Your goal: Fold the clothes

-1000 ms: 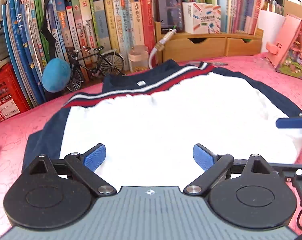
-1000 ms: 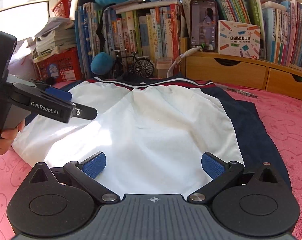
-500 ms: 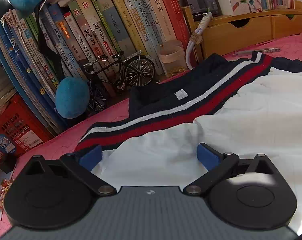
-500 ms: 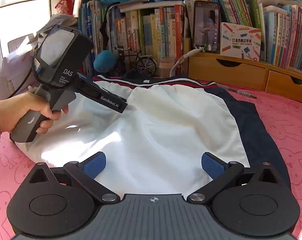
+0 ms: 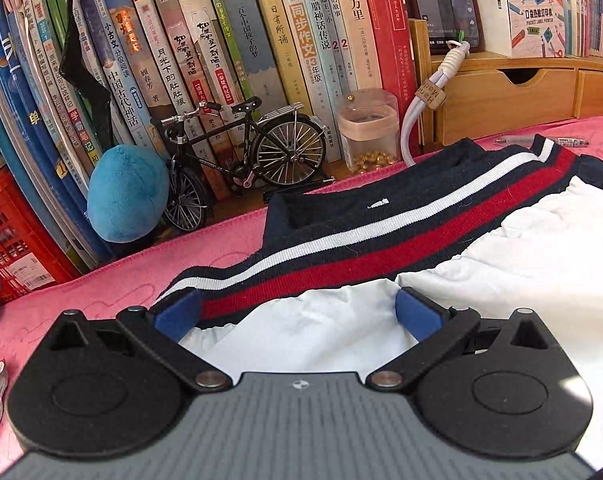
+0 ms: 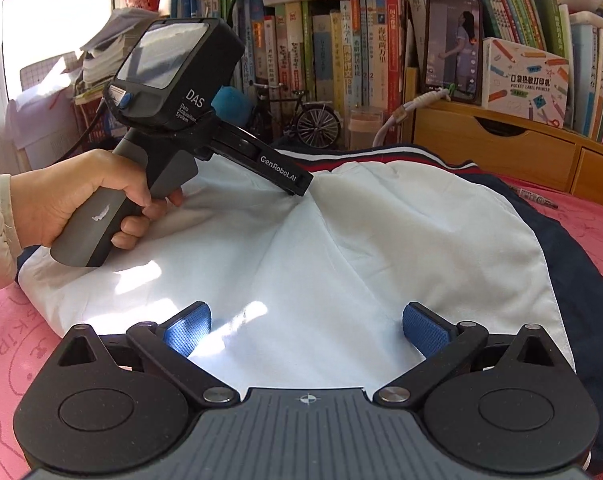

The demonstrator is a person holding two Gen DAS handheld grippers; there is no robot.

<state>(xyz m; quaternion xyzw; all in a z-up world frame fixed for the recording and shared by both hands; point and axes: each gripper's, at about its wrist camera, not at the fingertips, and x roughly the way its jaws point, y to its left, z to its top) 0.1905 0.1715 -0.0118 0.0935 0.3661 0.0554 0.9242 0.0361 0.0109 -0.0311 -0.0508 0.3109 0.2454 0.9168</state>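
Left wrist view: we see our left gripper (image 5: 297, 312) with its blue pads spread wide and nothing between them, poised low over the garment (image 5: 481, 280). One blue fingertip (image 5: 179, 312) sits at the end of the striped waistband (image 5: 381, 240), navy with a white and a red band, and the other lies over the white fabric.

From the right wrist view, our right gripper (image 6: 307, 330) is equally wide apart and holds nothing; its pads hover over the near edge of the white cloth. The garment lies spread flat on the pink mat (image 6: 593, 232), waistband toward the bookshelf (image 6: 341, 60). Our left hand (image 6: 73, 204) grips the other tool's handle, its tip down at the waistband region. A model bicycle (image 5: 237, 160) and a blue plush ball (image 5: 127, 194) stand beside the books, behind the garment.
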